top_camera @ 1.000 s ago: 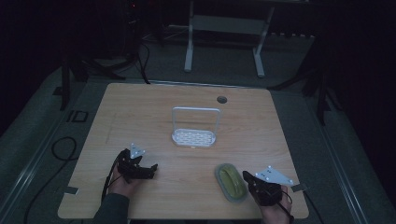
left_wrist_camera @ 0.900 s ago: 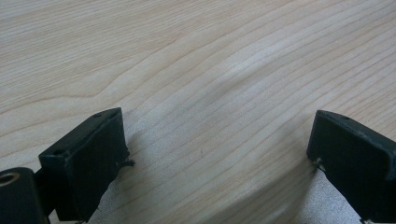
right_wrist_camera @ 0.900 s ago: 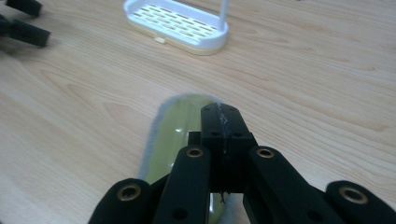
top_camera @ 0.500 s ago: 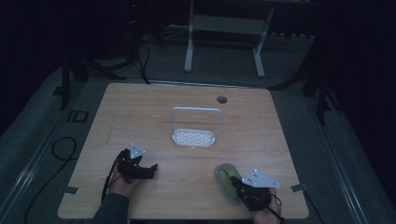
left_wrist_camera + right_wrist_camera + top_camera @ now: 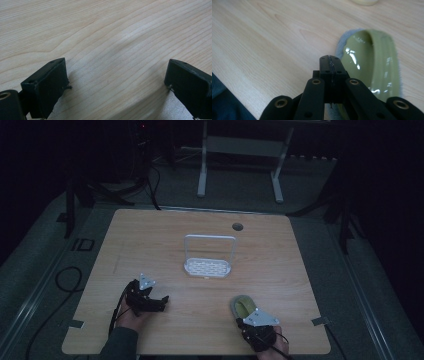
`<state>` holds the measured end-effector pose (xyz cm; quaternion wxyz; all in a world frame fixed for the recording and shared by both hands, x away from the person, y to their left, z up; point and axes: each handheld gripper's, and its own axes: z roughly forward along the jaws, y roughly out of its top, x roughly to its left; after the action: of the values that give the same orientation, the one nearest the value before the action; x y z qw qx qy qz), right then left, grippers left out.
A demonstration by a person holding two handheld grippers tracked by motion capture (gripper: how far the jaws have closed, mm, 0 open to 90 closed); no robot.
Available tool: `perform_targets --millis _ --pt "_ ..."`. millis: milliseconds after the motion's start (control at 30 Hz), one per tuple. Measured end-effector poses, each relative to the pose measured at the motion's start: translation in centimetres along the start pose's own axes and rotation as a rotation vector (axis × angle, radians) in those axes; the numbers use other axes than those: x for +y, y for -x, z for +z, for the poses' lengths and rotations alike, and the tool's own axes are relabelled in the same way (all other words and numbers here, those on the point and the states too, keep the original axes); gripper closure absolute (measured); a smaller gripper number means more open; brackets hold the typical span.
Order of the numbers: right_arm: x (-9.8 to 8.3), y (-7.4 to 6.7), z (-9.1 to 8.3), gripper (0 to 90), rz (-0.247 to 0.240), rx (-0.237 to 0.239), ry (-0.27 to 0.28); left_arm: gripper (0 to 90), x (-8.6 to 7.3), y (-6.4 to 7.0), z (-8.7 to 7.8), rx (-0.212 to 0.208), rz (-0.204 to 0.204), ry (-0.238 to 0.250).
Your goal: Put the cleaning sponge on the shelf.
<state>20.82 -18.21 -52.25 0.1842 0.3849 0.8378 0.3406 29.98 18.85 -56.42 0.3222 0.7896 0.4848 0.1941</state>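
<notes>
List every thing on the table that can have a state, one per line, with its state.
left gripper: jaws wide open, nothing between them, over bare wood.
right gripper: jaws shut together, tips at the near edge of the green dish.
green dish: lying flat on the table, empty, glossy inside.
white rack: upright at mid table, empty, handle raised.

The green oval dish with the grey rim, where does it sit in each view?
High view: green dish, bottom centre-right, just above the right tool.
Right gripper view, right of centre, beside the shut jaws.
Left gripper view: bare wood.
Shared landmark: the wooden table.
</notes>
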Motion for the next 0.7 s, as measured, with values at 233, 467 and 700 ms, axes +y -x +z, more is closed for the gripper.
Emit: perform_targets --millis 233,467,700 --pt "-0.4 -0.4 0.6 89.8 -0.025 -0.007 -0.040 4.7 0.0 0.0 0.0 0.000 0.000 0.000" --pt "-0.7 -0.2 0.9 89.7 -0.028 -0.023 -0.070 4.7 0.0 0.0 0.0 0.000 0.000 0.000" --pt "-0.8 0.7 0.8 89.8 0.001 -0.050 -0.065 4.7 0.0 0.0 0.0 0.000 0.000 0.000"
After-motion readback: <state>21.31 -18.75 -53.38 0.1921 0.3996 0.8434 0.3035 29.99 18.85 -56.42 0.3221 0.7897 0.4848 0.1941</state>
